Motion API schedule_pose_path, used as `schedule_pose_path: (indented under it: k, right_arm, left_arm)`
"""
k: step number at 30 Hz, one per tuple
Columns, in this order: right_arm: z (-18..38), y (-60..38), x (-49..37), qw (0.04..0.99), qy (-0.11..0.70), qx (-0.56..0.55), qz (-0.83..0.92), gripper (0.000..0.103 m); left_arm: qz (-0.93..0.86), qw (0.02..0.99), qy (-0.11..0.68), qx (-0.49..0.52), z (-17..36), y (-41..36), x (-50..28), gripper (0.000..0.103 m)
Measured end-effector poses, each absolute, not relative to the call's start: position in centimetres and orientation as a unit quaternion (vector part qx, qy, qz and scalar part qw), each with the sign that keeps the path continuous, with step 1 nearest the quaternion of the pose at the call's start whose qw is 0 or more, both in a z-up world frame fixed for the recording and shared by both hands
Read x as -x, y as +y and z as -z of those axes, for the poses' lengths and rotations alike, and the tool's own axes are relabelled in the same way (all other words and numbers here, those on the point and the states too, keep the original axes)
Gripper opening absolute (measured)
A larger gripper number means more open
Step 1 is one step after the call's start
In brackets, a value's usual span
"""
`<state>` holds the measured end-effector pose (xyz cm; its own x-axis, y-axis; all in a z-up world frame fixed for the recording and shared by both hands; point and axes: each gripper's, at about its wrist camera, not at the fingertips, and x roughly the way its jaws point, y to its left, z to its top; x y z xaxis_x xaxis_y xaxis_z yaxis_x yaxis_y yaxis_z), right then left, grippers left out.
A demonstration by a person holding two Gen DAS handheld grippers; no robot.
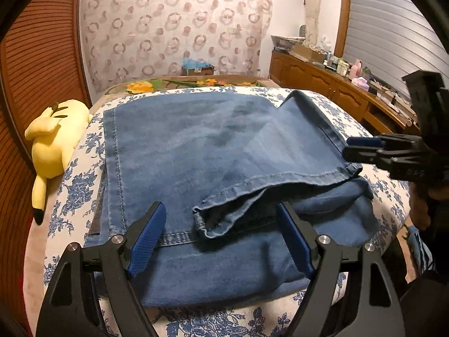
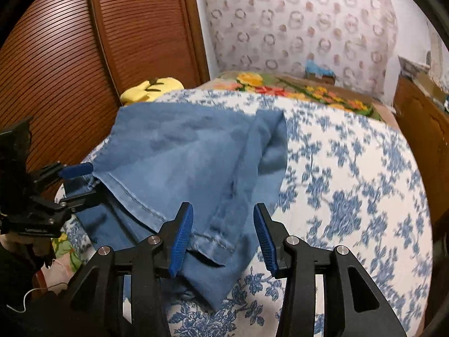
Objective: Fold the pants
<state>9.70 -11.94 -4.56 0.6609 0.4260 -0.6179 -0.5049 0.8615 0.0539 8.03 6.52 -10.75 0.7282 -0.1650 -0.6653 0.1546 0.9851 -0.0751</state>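
- Left wrist view: the jeans (image 1: 196, 151) lie folded on the bed (image 1: 350, 123), on a white cover with blue flowers; one leg is laid back over the rest, and its hem (image 1: 266, 185) lies across the top layer, near the camera.
- The left tool (image 1: 221, 238) has its jaws wide apart over the near edge of the jeans; the blue pads (image 1: 147, 238) do not press on the cloth; it holds nothing.
- The right tool (image 1: 362, 147) comes in from the right side of this view, just beside the right corner of the hem; if it touches the cloth there, I cannot tell.
- Right wrist view: the right tool (image 2: 223, 238) has its jaws about half open; a folded edge of the jeans (image 2: 196, 154) lies between the pads (image 2: 182, 238), but the pads stand clear of it, so it grips nothing; this view is somewhat blurred.
- In the same view the left tool (image 2: 78, 182) is at the left, open, at the other corner of the hem.
- A yellow plush toy (image 1: 53, 146) lies at the left edge of the bed, beside a brown slatted door (image 1: 39, 56); a wooden dresser (image 1: 322, 81) stands at the right with small things on top.
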Motion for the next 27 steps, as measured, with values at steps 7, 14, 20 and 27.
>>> schedule_pose_path:
  k: [7, 14, 20, 27]
  right_arm:
    - [5.4, -11.1, -10.4, 0.899, 0.34, 0.047, -0.272, 0.044]
    - [3.5, -11.1, -10.4, 0.9, 0.313, 0.048, -0.299, 0.007]
    - [-2.9, -11.1, -9.6, 0.916, 0.242, 0.062, -0.315, 0.007]
    - [-9.5, -8.3, -10.7, 0.916, 0.193, 0.072, -0.343, 0.007]
  left_arm:
    - [0.094, 0.927, 0.364, -0.011, 11.0, 6.5, -9.0, 0.052]
    - [0.103, 0.928, 0.358, -0.015, 10.4, 6.0, -9.3, 0.013]
    - [0.119, 0.944, 0.306, 0.007, 6.2, 6.4, -6.8, 0.01]
    - [0.126, 0.953, 0.274, 0.031, 2.7, 8.3, -4.0, 0.01]
